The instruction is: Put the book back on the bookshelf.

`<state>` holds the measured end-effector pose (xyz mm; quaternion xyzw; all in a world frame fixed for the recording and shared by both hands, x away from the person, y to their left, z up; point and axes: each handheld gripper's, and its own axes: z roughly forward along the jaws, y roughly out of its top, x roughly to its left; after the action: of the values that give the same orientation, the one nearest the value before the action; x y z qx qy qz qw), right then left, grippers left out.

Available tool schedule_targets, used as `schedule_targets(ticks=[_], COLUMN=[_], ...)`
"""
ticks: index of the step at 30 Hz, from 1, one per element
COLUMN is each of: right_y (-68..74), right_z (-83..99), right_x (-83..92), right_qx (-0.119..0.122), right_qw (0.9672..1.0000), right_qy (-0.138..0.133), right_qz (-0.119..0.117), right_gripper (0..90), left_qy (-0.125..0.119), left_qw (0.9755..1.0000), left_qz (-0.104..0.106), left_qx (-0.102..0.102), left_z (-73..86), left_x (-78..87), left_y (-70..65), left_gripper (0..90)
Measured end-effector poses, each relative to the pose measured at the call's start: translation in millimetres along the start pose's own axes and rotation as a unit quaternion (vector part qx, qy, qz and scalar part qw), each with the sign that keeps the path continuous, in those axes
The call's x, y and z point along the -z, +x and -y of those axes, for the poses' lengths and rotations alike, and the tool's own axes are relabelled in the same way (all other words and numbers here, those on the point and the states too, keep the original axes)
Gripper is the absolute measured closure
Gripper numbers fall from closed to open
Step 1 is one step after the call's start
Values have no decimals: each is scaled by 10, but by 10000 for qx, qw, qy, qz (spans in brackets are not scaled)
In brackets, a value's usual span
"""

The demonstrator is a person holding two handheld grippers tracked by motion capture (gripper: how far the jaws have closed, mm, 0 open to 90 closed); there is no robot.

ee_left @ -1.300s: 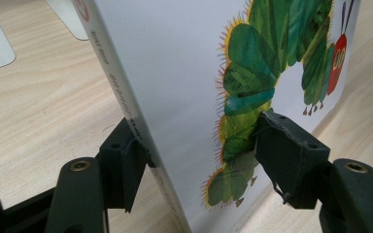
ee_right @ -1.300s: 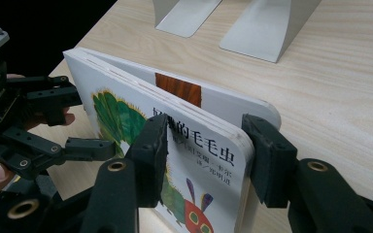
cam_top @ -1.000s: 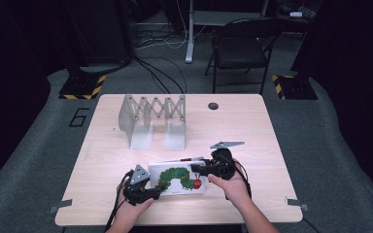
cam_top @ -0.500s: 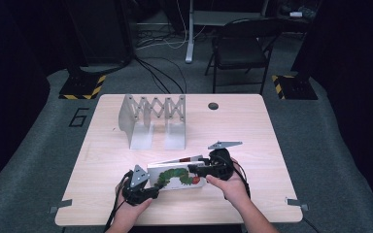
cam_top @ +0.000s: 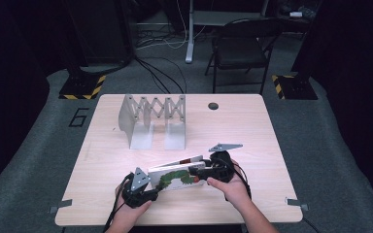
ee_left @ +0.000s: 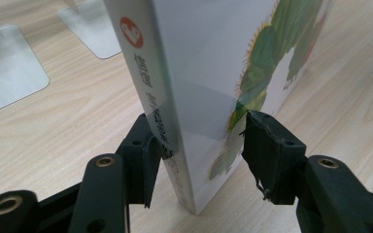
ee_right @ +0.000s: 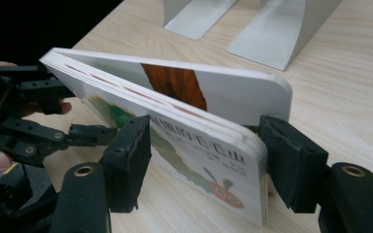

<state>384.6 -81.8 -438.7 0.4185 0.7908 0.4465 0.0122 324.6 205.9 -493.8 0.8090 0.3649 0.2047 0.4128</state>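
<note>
A white board book point(cam_top: 177, 175) with a green caterpillar on its cover stands tilted on its long edge near the table's front. My left gripper point(cam_top: 154, 188) is shut on its spine end. In the left gripper view the left gripper point(ee_left: 199, 145) has one pad on the spine and the other against the cover of the book point(ee_left: 209, 73). My right gripper point(cam_top: 200, 172) grips the other end. In the right gripper view the right gripper point(ee_right: 206, 165) clamps the slightly fanned pages of the book point(ee_right: 184, 111), with the left gripper beyond it.
A grey metal expanding bookend rack point(cam_top: 153, 116) stands at the table's back left, and its flat bases point(ee_right: 272, 34) lie just beyond the book. A small black round cap point(cam_top: 213, 106) sits near the far edge. A folding chair point(cam_top: 240, 46) stands behind the table.
The book has been raised from lying nearly flat to tilted up on its edge. Both grippers have shifted slightly with it.
</note>
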Motion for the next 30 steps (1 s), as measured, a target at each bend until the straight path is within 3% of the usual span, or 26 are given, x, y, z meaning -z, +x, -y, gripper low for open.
schedule_targets(ticks=[2,5,8,10,16,22,25,30], right_y=[-30,-76,-133,-154,-198,-214,-222,-238], right_z=[22,58,95,108,136,156,169,173], right_x=[-9,-21,-41,-51,-81,-121,-153,-201], right_qx=[2,-72,-107,-155,-267,-227,-236,-241], right_qw=[10000,9999,9996,9994,9988,9984,9979,9975], right_qy=[43,132,232,285,377,475,552,583], right_qz=[51,80,102,121,129,183,230,333], right_gripper=[373,380,395,402,442,458,477,504], left_qy=[45,54,10,43,-22,-48,-52,-28], left_qw=[9999,9997,9998,9995,9995,9996,9994,9996], left_qz=[45,213,205,311,306,294,315,288], left_qx=[-123,-74,-43,16,33,18,103,29], left_z=[7,15,17,13,15,19,26,25], left_x=[10,17,10,19,20,27,30,37], left_y=[6,13,9,12,29,40,40,42], left_gripper=[495,479,459,460,475,498,517,541])
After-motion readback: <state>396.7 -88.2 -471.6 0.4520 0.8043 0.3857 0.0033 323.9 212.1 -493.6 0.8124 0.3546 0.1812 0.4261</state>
